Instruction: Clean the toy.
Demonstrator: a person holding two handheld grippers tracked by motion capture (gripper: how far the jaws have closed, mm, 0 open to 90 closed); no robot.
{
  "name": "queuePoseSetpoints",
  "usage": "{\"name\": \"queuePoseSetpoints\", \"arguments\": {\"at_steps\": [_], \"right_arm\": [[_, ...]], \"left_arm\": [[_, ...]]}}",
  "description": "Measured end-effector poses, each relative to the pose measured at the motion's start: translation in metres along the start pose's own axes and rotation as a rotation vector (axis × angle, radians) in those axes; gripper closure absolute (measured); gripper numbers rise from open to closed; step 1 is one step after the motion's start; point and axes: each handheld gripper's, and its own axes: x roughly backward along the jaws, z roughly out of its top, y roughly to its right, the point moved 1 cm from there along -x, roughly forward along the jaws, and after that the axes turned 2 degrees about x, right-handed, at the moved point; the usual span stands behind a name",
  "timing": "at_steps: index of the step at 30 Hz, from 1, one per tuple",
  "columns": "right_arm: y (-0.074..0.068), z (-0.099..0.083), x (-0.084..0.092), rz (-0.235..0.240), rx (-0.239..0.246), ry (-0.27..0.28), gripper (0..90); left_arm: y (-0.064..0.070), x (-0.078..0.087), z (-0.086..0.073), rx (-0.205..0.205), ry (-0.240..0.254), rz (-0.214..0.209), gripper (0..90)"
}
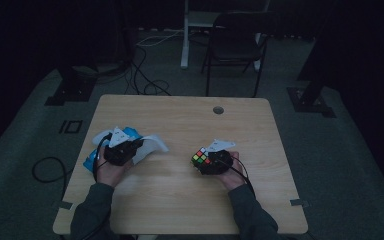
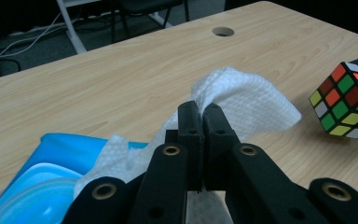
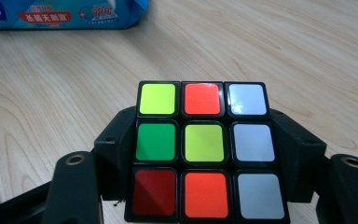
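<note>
With the left tool (image 2: pixel 200 122) pinched shut on a wet wipe (image 2: pixel 251 100) half out of its blue pack (image 2: pixel 60 154) at the counter's left, the wipe may tear or drag the pack, while the right tool (image 3: pixel 205 154) grips the puzzle cube (image 3: pixel 203 149) at the right.

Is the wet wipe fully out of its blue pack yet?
Not fully. The left claw pinches the wipe, whose tail still runs down to the blue pack.
</note>
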Motion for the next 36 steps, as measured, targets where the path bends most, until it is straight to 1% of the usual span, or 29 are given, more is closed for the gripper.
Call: {"name": "queuePoseSetpoints", "arguments": {"at_steps": [3, 5, 8, 10, 16, 17, 24, 36], "right_arm": [[0.000, 0.001, 0.000, -0.004, -0.001, -0.002, 33.8], [-0.001, 0.001, 0.000, -0.005, -0.002, -0.005, 33.8], [-0.001, 0.001, -0.001, -0.005, -0.002, -0.010, 33.8], [-0.002, 0.001, -0.001, -0.003, 0.000, -0.010, 33.8], [-0.003, 0.003, 0.000, -0.007, -0.008, -0.013, 33.8], [-0.003, 0.003, 0.000, -0.008, -0.007, -0.013, 33.8], [-0.004, 0.004, 0.000, -0.005, -0.001, -0.016, 33.8], [-0.009, 0.006, 0.001, 0.001, 0.011, -0.012, 33.8]], "left_arm": [[0.004, 0.000, 0.001, 0.005, 0.015, -0.012, 88.8], [0.008, 0.000, 0.003, 0.001, 0.023, -0.022, 88.8], [0.014, -0.001, 0.005, -0.016, 0.027, -0.034, 88.7], [0.016, -0.002, 0.006, -0.012, 0.029, -0.040, 88.6], [0.023, -0.005, 0.006, -0.020, 0.031, -0.058, 88.6], [0.024, -0.006, 0.005, -0.017, 0.033, -0.060, 88.6], [0.033, -0.008, 0.006, -0.028, 0.040, -0.083, 88.6], [0.048, -0.019, 0.008, -0.058, 0.029, -0.128, 88.5]]}}
